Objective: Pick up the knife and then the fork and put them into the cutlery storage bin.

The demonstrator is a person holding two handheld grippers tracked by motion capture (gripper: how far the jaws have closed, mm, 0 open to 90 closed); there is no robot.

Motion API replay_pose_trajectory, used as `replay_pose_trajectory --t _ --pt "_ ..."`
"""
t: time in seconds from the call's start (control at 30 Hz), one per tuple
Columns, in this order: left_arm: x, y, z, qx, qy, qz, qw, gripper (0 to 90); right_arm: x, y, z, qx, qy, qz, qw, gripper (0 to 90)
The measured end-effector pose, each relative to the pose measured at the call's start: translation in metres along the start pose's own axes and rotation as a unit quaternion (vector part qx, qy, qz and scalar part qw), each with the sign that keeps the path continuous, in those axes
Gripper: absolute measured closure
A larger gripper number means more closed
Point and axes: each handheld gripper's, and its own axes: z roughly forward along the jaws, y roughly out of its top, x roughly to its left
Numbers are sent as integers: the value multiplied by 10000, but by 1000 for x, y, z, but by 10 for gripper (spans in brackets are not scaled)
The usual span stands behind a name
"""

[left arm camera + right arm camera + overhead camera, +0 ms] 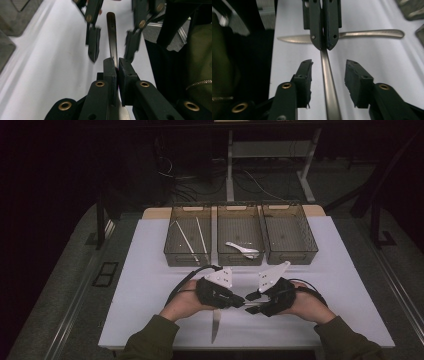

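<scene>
a metal utensil handle (pixel 329 85) is held level above the worktop (pixel 150 285), pinched by the left gripper (pixel 117 65) jaws. the right gripper (pixel 328 72) jaws stand spread either side of it, not touching. a knife (pixel 342 35) lies on the worktop below.

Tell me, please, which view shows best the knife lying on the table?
The right gripper view: the knife lies across the table, serrated blade and handle both visible. The high view shows its blade below the hands. The left gripper view gives the gripped utensil instead.
</scene>
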Motion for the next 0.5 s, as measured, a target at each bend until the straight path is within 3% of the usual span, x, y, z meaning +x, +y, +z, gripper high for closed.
replay_pose_trajectory --t 0.03,0.37,0.5 --pt "1 1 0 15 6 95 10000 843 0 1 2 56 3 -16 10000 616" --pt "1 0 -1 33 35 107 9999 843 1 4 11 186 57 -227 9996 792" --pt "1 0 -1 26 -2 115 9999 843 3 5 12 203 83 -294 9993 808"
